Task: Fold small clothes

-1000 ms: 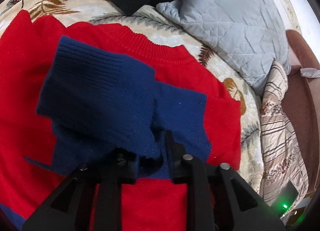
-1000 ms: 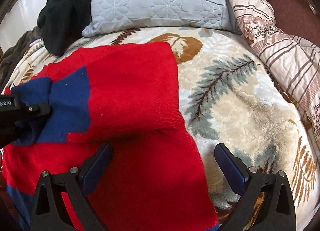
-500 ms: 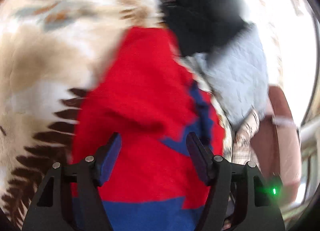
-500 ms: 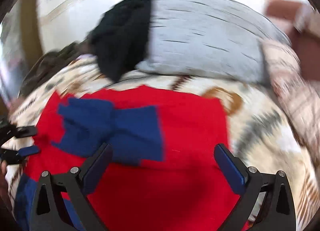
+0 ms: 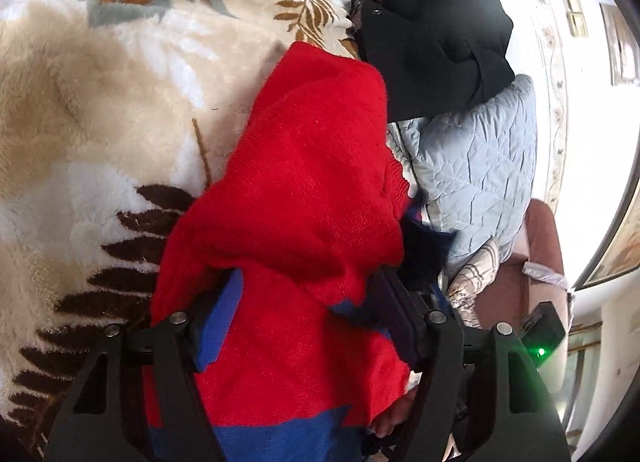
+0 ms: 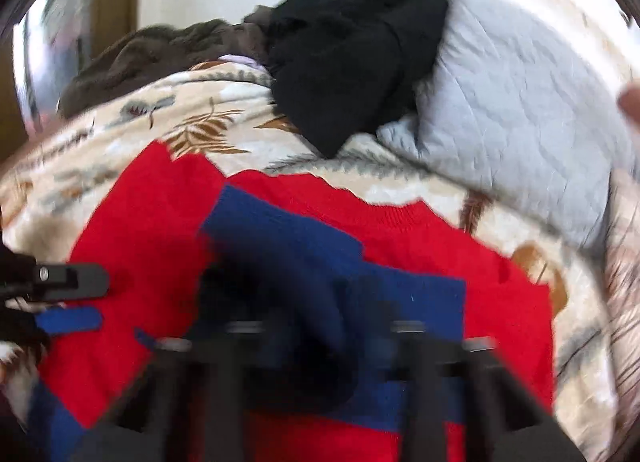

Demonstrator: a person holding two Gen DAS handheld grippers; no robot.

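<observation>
A red sweater with navy blue sleeves lies on a leaf-patterned blanket. Both sleeves are folded across its front. In the left wrist view my left gripper is open with its fingers set either side of a raised fold of the sweater's red side. It also shows at the left edge of the right wrist view, at the sweater's side. My right gripper is blurred by motion, low over the blue sleeves; its jaw state is unclear.
A black garment and a brown one are piled at the head of the bed. A grey quilted pillow lies at the back right, with a striped pillow beside it. A brown chair stands past the bed.
My left gripper let go of the blue sleeve, swung to the sweater's left side and now straddles a red fold. My right gripper moved left and down over the folded sleeves.
</observation>
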